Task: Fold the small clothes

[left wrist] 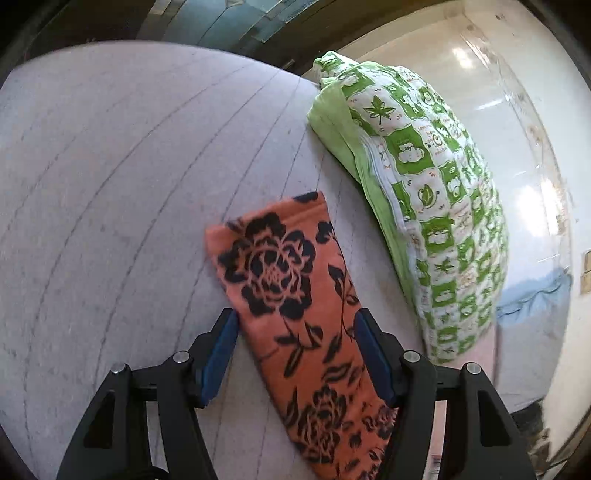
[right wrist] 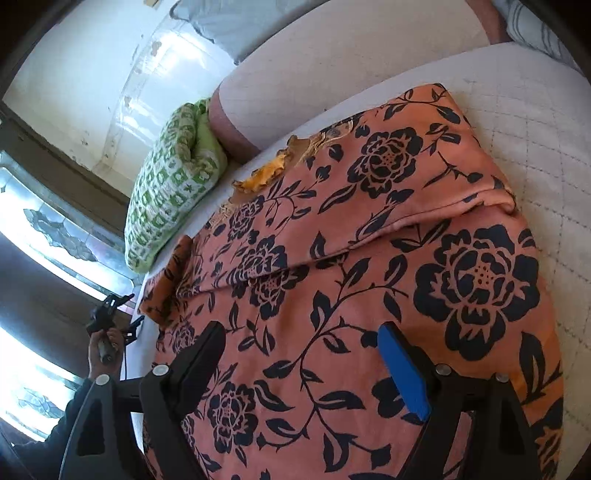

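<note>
An orange garment with black flower print (right wrist: 369,266) lies spread on the pale quilted bed (right wrist: 517,122), with one layer folded over across its middle. One narrow end of it (left wrist: 280,273) reaches out in the left wrist view. My left gripper (left wrist: 295,325) is open, its blue pads on either side of that narrow end, just above it. It also shows small at the bed's edge in the right wrist view (right wrist: 127,314). My right gripper (right wrist: 303,339) is open and hovers over the garment's near part, holding nothing.
A green and white patterned pillow (left wrist: 424,192) lies at the bed's edge next to the garment's narrow end; it also shows in the right wrist view (right wrist: 170,177). A shiny pale floor (left wrist: 498,92) lies beyond it. A grey pillow (right wrist: 236,26) rests far back.
</note>
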Available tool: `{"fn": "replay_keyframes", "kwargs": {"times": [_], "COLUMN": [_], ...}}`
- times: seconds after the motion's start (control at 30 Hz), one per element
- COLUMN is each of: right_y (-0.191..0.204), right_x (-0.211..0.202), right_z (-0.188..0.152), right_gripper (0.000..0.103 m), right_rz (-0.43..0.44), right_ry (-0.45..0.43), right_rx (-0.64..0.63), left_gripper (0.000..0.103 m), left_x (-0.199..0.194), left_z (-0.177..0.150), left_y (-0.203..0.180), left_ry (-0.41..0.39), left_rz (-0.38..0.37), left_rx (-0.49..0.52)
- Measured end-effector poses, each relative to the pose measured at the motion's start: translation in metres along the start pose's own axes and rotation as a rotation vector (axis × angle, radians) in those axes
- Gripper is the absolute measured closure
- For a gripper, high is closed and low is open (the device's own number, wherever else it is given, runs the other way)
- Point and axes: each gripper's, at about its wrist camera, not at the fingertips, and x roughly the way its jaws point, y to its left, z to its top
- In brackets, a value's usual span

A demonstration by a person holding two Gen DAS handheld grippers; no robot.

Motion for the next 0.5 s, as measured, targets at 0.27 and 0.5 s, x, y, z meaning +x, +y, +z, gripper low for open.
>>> {"fn": "replay_keyframes", "kwargs": {"times": [0.27,0.5], "right_y": [-0.004,-0.009], "right_x": [0.002,-0.006], "right_z": [0.002,0.003], "right_gripper": [0.016,0.016], "right_rz": [0.010,0.043], "right_ry": [-0.006,-0.040], "right_rx": [0.019,0.048], "left_gripper": [0.099,0.099], "left_x": [-0.002,-0.085], "left_z": [0.001,-0.107], "left_y": [-0.032,-0.210], "left_ry": [-0.053,-0.223], "left_rz": [0.256,0.004], "left_rx": [0.108,0.625]}}
